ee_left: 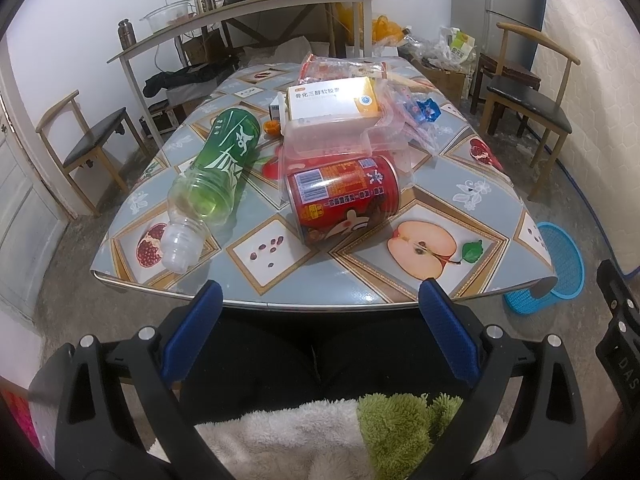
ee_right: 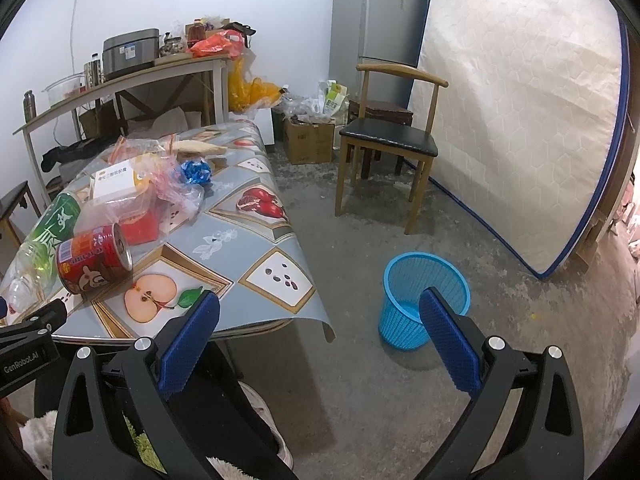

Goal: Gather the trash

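Observation:
A red can [ee_left: 344, 196] lies on its side near the table's front edge, also in the right wrist view [ee_right: 94, 258]. A green plastic bottle [ee_left: 214, 176] lies to its left, cap toward me. Behind them are a clear plastic box [ee_left: 340, 136], a white and orange carton [ee_left: 336, 100], crumpled plastic bags [ee_left: 404, 120] and a blue wrapper [ee_left: 426, 111]. A blue mesh bin [ee_right: 424, 300] stands on the floor right of the table. My left gripper [ee_left: 320, 300] is open and empty, just before the table edge. My right gripper [ee_right: 320, 312] is open and empty, above the floor between table and bin.
The table [ee_left: 280, 264] has a fruit-print cloth whose corner hangs down [ee_right: 312, 280]. A wooden chair [ee_right: 388, 144], a fridge [ee_right: 376, 28] and a leaning mattress [ee_right: 520, 112] stand at the right. A chair [ee_left: 92, 144] stands left; a cluttered shelf table [ee_left: 240, 12] stands behind.

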Motion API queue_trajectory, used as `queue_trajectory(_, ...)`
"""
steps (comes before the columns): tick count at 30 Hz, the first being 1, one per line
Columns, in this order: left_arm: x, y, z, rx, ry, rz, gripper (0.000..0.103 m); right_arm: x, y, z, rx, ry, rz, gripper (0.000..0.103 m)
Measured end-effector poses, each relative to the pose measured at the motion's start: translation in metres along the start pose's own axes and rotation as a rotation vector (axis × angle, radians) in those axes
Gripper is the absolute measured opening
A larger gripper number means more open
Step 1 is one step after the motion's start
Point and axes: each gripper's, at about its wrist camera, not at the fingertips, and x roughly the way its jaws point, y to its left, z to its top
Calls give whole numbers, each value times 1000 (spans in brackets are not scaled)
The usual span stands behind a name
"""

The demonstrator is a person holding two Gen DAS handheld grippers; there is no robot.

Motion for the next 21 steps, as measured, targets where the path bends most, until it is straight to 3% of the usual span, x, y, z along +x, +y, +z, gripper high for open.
queue_trajectory(21, 6, -1, 1, -11, 19, 3, 94, 5, 3, 1, -7, 21, 10, 97)
